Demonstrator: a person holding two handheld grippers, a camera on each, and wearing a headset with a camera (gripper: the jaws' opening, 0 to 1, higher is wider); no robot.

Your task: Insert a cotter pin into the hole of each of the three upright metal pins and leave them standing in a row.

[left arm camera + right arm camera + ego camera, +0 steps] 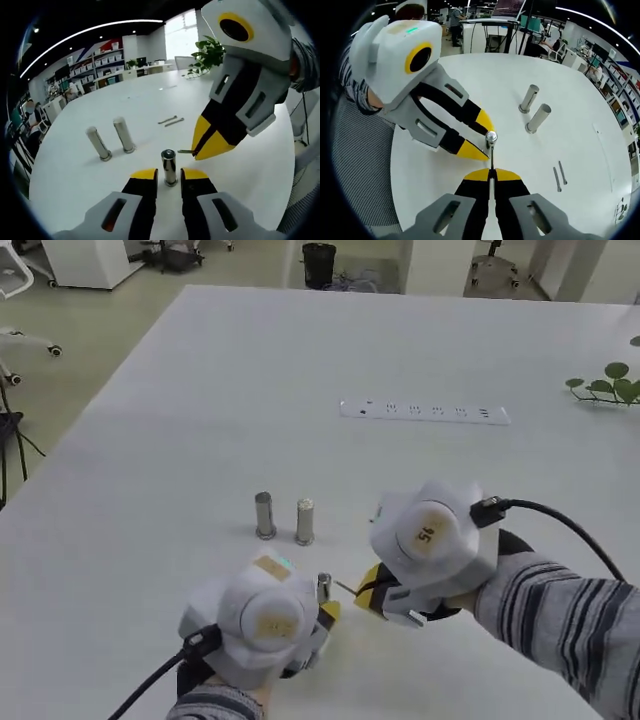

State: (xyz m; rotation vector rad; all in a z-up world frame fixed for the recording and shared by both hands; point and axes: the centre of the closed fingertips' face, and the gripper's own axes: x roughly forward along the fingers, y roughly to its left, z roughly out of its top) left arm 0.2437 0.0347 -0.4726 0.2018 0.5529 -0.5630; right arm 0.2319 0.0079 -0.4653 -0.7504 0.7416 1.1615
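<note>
Mid-frame on the bench (200, 420), two metal pins (265, 515) stand side by side. Lower, a third pin (324, 587) stands between the left tool (169, 173) jaws, with the cotter pin (185, 151) of the right tool (491, 171) just right of it.

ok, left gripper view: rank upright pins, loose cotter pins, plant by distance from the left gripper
1. Upright steel pin, between the left gripper's jaws.
2. Two other upright steel pins, ahead-left; too close to split.
3. Two loose metal cotter pins, beyond, centre.
4. Green leafy plant, far right.

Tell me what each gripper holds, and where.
Right gripper: thin metal cotter pin, by its rear end. Left fingers flank the upright steel pin; grip unclear.
</note>
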